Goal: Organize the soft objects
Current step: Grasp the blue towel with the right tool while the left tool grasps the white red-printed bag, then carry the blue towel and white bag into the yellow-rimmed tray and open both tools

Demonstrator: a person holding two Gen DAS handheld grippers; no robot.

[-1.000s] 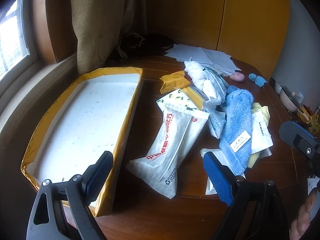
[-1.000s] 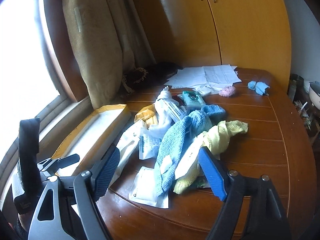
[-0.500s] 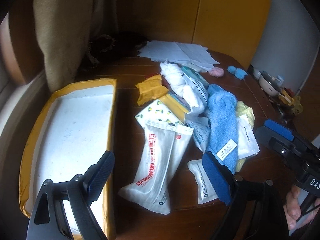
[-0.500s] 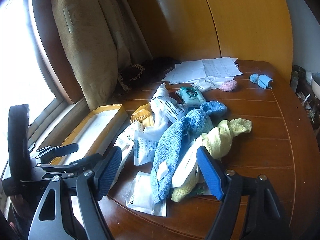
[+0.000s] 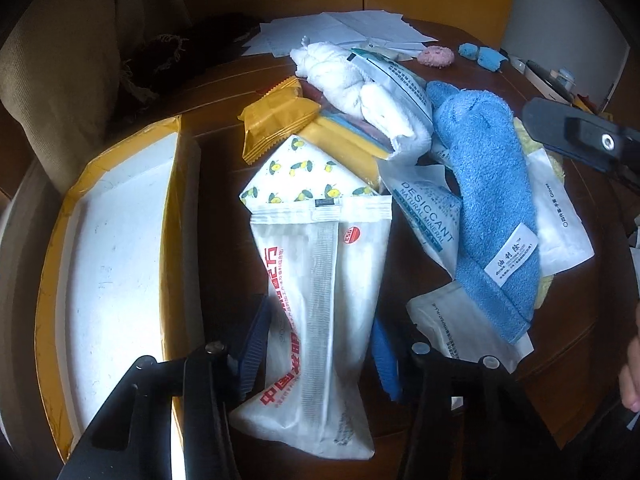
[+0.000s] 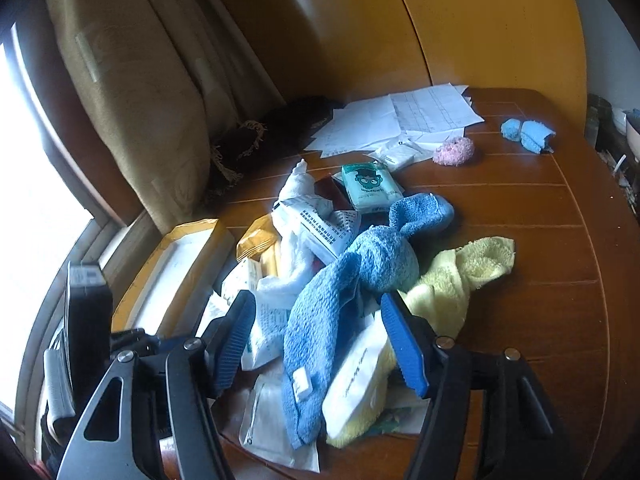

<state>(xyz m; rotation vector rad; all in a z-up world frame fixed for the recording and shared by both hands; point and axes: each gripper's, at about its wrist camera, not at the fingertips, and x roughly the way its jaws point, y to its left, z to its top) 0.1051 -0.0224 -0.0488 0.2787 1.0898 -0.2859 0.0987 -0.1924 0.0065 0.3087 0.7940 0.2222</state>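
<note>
Far to the left of my left fingers lies the yellow-rimmed tray (image 5: pixel 120 240), its white floor bare, its near wall just beside my left pad. My left gripper (image 5: pixel 320 344) is closing, and the white packet with red print (image 5: pixel 320 300) sits between the pads; I judge the pads not yet pressing it. Its long axis runs straight away from my fingers, wide sealed end far, narrow end under my wrist, so I straddle it across its width. Carrying it into the tray means going left over that wall, and I see nothing in the way.

To the right of the packet are the desiccant sachet (image 5: pixel 428 216) and the blue towel (image 5: pixel 488 200), lying roughly parallel to it.

My right gripper (image 6: pixel 316 340) is also closing, with the same blue towel (image 6: pixel 320 320) between its fingers, its length running away from me and to the right; I cannot tell whether the pads touch it. The yellow cloth (image 6: pixel 460 276) crowds my right pad, while bare table (image 6: pixel 560 280) opens well to the right
</note>
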